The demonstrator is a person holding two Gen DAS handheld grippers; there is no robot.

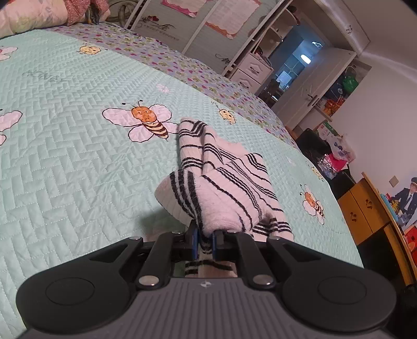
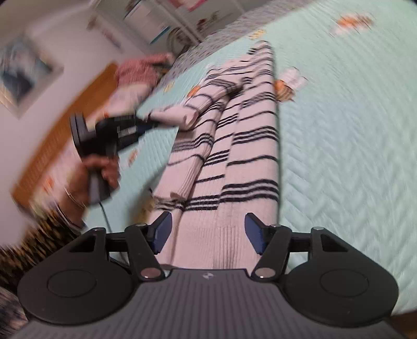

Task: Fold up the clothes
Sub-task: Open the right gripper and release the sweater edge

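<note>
A white sweater with black stripes [image 2: 234, 146] lies in a long folded strip on the mint-green bee-print quilt [image 2: 338, 156]. My right gripper [image 2: 207, 225] stands open just over the strip's near end, its blue pads apart on either side and not pressing the cloth. My left gripper [image 1: 206, 241] is shut on a bunched end of the sweater [image 1: 226, 182] and holds it a little above the quilt [image 1: 78, 169]. In the right wrist view, which is blurred, a hand [image 2: 99, 169] holds the left gripper [image 2: 153, 122] at the strip's left side, pinching a rolled sleeve.
Pillows and pink clothing [image 1: 39, 15] lie at the head of the bed. Beyond the far bed edge stand white drawers [image 1: 250, 70], a white door [image 1: 312, 83] and a wooden cabinet [image 1: 365, 208]. A wooden headboard [image 2: 65, 125] runs along the left.
</note>
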